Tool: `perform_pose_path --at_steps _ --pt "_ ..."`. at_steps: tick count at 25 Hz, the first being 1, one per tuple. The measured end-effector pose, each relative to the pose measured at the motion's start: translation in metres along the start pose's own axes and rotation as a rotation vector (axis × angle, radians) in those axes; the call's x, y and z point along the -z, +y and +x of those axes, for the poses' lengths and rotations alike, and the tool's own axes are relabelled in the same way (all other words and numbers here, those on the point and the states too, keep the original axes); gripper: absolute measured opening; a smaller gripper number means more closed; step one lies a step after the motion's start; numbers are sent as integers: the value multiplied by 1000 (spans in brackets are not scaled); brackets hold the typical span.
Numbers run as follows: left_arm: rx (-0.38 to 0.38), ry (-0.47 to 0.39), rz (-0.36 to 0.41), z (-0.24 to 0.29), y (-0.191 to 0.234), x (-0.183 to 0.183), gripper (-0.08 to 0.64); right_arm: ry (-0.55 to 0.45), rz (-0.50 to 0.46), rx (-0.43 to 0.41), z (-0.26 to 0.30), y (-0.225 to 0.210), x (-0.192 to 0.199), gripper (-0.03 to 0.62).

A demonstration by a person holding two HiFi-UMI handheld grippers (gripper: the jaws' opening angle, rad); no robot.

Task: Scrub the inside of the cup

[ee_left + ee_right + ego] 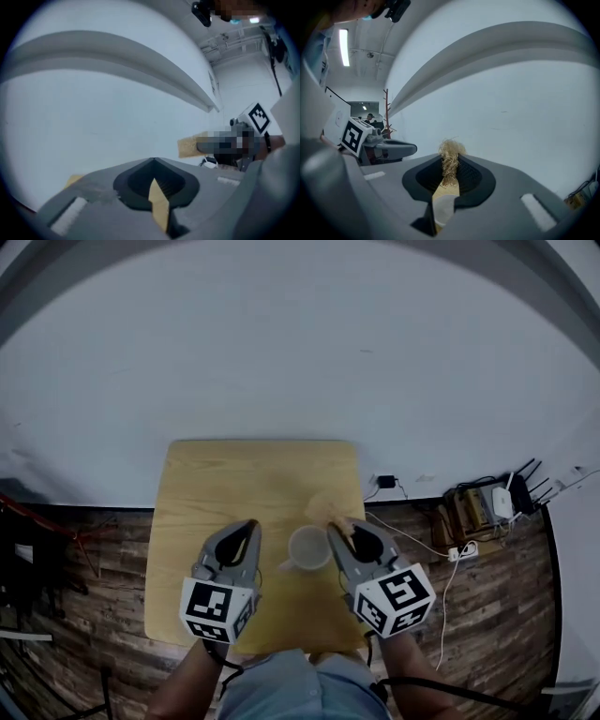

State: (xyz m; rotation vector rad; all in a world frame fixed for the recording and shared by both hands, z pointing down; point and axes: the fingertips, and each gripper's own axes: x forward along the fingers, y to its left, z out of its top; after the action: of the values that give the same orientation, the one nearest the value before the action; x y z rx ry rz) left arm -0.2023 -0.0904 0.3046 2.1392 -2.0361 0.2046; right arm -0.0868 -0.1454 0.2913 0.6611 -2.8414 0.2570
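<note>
Head view: the cup [308, 547] stands on the surface [225, 484] near its front edge, between the left hand-held gripper [251, 526] and the right hand-held gripper [339, 526].

Left gripper view: jaws clenched, nothing held.

Right gripper view: jaws grasping a straw-coloured fibre scrubber [451, 149].

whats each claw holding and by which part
Right claw: straw-coloured fibre scrubbing tuft, pinched by its base, frayed end poking out. Left claw: shut, empty.

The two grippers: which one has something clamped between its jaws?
The right gripper: a tuft of straw-coloured fibres is pinched between its jaws. The left gripper is shut on nothing.
</note>
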Motion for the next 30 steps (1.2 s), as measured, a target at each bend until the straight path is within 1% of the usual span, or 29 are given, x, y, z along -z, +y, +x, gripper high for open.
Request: perform_pose_path --at_steps 2,6,12,15,19,22,24,26,29,30 --pt "-53 -41 58 -1 -1 -21 20 -17 -6 17 1 3 -6 63" --pt "-64 -112 107 -1 -14 -45 20 -44 -45 34 3 13 -16 63" --pt "-51 -151 98 5 -32 -59 20 -53 -87 62 -3 14 -21 58" --pt "-42 -164 119 5 -40 -62 20 -53 -88 70 -7 13 -22 58" --pt "-32 -169 121 4 -46 -63 20 -53 -89 75 -10 12 -24 58" --pt "-24 -174 144 5 -49 -63 20 -52 -87 79 -11 10 -23 58" --pt "-20 -173 137 5 -50 -62 20 -54 -86 79 -11 10 -22 58" --pt "-15 -173 147 6 -51 -62 20 -56 -87 79 -10 11 -22 58" --pt "-19 -164 101 5 -54 -60 20 -55 -88 81 -11 12 -22 58" --pt "-18 -163 102 4 -55 -60 20 -54 -88 81 -12 12 -22 58"
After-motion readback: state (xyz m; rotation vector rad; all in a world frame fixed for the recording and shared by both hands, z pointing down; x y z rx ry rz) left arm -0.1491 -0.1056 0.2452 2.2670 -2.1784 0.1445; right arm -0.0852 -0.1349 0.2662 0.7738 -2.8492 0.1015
